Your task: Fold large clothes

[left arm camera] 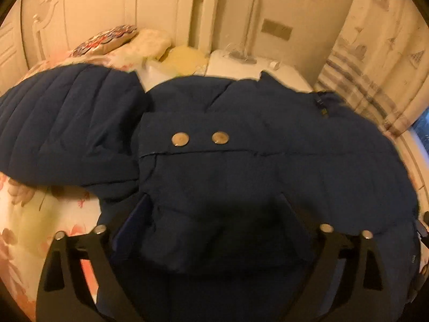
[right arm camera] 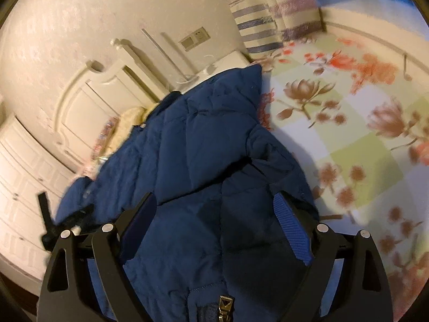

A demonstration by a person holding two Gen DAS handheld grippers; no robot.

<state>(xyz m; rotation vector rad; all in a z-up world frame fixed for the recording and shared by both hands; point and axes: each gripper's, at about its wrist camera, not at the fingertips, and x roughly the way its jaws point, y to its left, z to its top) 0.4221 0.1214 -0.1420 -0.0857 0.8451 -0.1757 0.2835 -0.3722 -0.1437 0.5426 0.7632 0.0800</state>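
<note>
Left gripper point(left arm camera: 214, 209): jaws spread wide, both pads clear of the cloth; jacket fabric bunches up between them, unpinched.
Right gripper point(right arm camera: 215, 214): jaws also held wide apart, the padded cloth lying loose between two blue ribbed pads point(right arm camera: 293, 230).
Jacket point(left arm camera: 241, 161): one navy quilted down jacket, spread flat over the bed, filling the space under both grippers.
Snap buttons point(left arm camera: 180, 139): two round metal ones, side by side on a flap, just beyond the left jaws.
Zipper pull point(right arm camera: 224, 306): one, metal, at the near edge below the right jaws.
Sleeve point(left arm camera: 67, 123): one quilted sleeve stretches out to the left side.
Bedsheet point(right arm camera: 348, 134): one, checked with flowers, bare beside the jacket.
Pillows point(left arm camera: 107, 40): two visible at the headboard point(left arm camera: 93, 8).
Curtain point(left arm camera: 375, 67): one, striped.
</note>
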